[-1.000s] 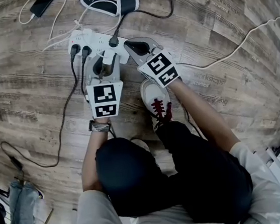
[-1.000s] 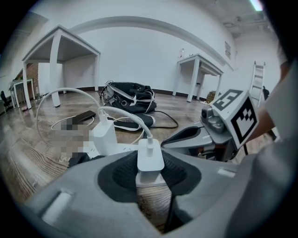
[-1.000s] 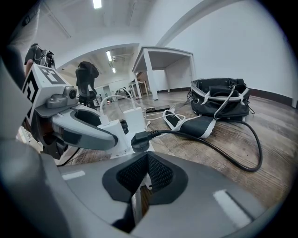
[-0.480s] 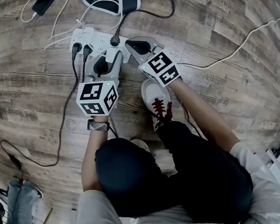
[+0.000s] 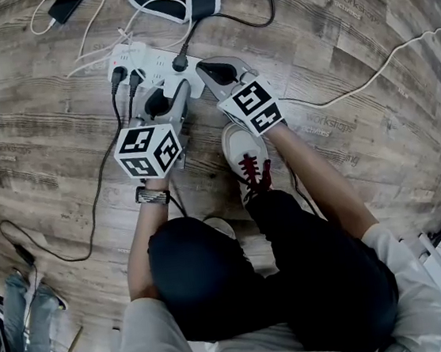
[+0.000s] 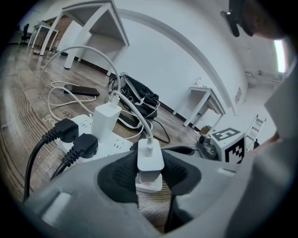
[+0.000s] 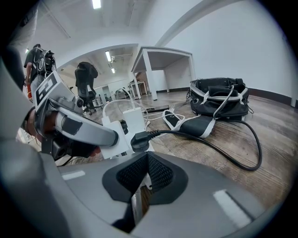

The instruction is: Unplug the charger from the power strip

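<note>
The wooden floor [image 5: 351,67] fills the head view. A person in dark trousers [image 5: 321,278] crouches on it, with one white shoe with red laces [image 5: 246,156] set forward. A black bag with white trim [image 7: 219,97] lies on the boards beyond the work.

In front of the bag lies the white power strip [image 5: 150,59], running across the head view. The right gripper [image 7: 146,158] points down at the strip's right end. Its dark pads are closed together at the tips, with only a thin slit behind them. The left gripper [image 6: 150,155] reaches in just beside it from the person's left and is rolled over to one side. Its marker cube [image 5: 149,149] shows two faces.

A tall white adapter [image 6: 106,118] stands in the strip, and a white cable loops away from it. The left gripper's pads are clamped on the sides of the small white charger [image 6: 150,161]. The charger sits upright on the near side of the strip, with floorboards visible below it. I cannot tell whether its prongs are clear of a socket. A white cable [image 6: 135,111] rises from the charger's top.

Two black plugs [image 6: 65,130] [image 6: 84,145] sit side by side at the strip's left end. A third black plug [image 7: 139,141] sits near the right gripper's tips, and its cord runs off toward the bag. A dark phone [image 6: 81,90] lies flat farther back.
</note>
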